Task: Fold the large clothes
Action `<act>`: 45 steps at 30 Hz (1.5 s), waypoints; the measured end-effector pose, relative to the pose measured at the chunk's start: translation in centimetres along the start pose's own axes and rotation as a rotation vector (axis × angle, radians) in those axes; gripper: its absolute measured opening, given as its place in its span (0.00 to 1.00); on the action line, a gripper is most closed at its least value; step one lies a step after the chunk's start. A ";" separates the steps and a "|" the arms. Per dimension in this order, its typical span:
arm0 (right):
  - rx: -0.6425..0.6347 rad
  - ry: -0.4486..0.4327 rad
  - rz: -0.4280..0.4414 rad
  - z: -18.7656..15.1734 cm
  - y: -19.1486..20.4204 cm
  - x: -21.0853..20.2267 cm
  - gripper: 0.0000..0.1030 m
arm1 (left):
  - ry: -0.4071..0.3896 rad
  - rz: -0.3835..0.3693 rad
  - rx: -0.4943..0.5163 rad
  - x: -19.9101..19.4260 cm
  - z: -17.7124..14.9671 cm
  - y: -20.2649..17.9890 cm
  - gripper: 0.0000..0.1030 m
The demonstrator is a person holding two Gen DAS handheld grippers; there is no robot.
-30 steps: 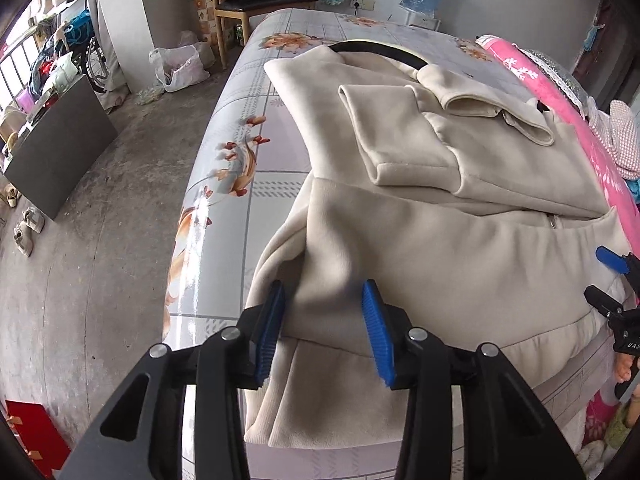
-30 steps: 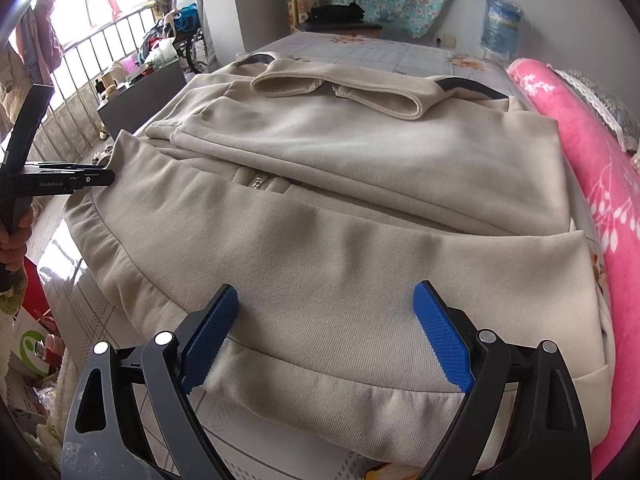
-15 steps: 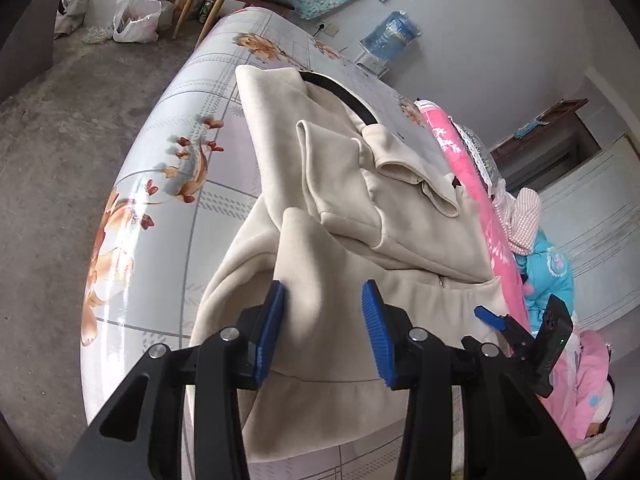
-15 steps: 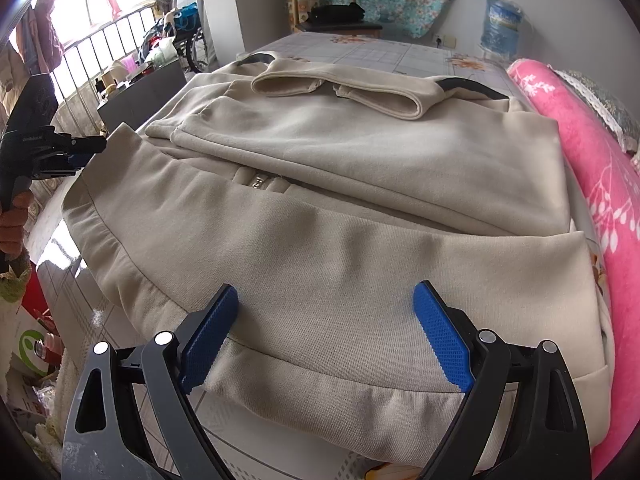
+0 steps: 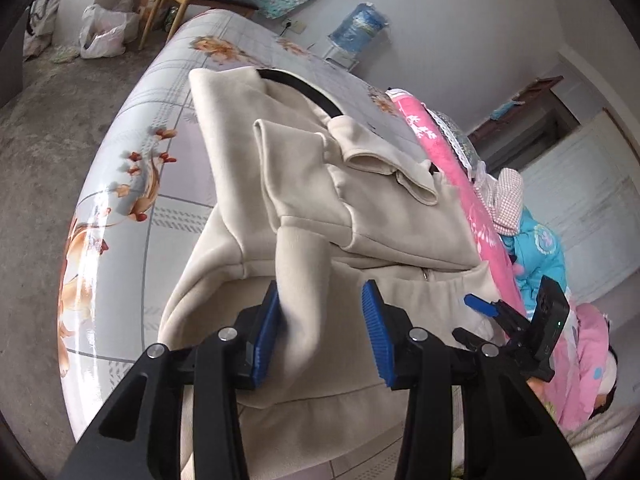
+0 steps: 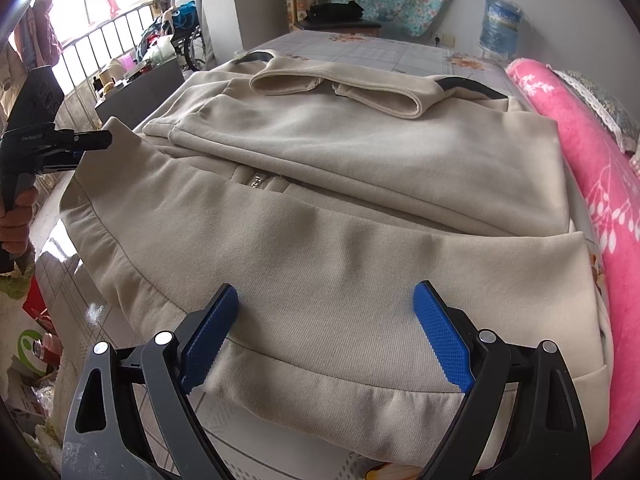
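A large beige jacket (image 6: 360, 160) lies on the bed, its sleeves folded across the chest and its collar (image 5: 384, 164) at the far end. My left gripper (image 5: 322, 340) is at the near left hem corner, with a raised ridge of fabric (image 5: 300, 280) bunched between its blue pads. The right wrist view shows this left gripper (image 6: 96, 142) at the lifted corner. My right gripper (image 6: 326, 340) stands wide open over the near hem, the pads well apart and not pinching. It also shows low on the right, as the right gripper (image 5: 472, 320), in the left wrist view.
The bed has a glossy floral sheet (image 5: 120, 208); its left edge drops to a concrete floor (image 5: 36, 160). A rolled pink blanket (image 6: 592, 168) runs along the jacket's right side. A chair (image 6: 324, 4) and water jug (image 6: 500, 20) stand beyond the bed's far end.
The left gripper has swung and tilted, drawing the hem corner up into a ridge between its jaws. The right gripper and the rest of the jacket have stayed where they were.
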State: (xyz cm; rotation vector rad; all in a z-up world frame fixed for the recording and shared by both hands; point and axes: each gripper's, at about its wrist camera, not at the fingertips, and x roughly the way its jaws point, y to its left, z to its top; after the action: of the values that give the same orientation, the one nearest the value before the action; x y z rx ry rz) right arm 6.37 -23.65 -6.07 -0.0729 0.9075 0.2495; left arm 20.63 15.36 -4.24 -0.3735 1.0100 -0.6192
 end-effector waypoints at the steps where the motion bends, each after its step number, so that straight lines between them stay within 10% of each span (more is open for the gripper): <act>1: -0.001 0.000 0.000 0.0 0.0 0.0 0.83 | 0.008 0.030 0.024 0.0 -0.2 -0.3 0.38; 18: 0.117 -0.068 0.072 -1.1 -4.1 -4.0 0.82 | -0.001 0.709 0.278 4.0 -3.0 -5.7 0.38; 36: 0.304 -0.009 -0.029 -1.6 -15.2 -4.9 0.32 | -0.038 0.804 0.312 4.4 -3.9 -6.9 0.38; 45: 0.345 0.047 0.036 -3.0 -15.5 -5.6 0.29 | -0.032 0.793 0.298 4.3 -3.8 -6.8 0.38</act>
State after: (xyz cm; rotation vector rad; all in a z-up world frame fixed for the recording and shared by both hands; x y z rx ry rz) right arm 4.56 -40.23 -4.19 0.2572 0.9883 0.1221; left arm 16.86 7.28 -5.19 0.2823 0.9238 -0.0356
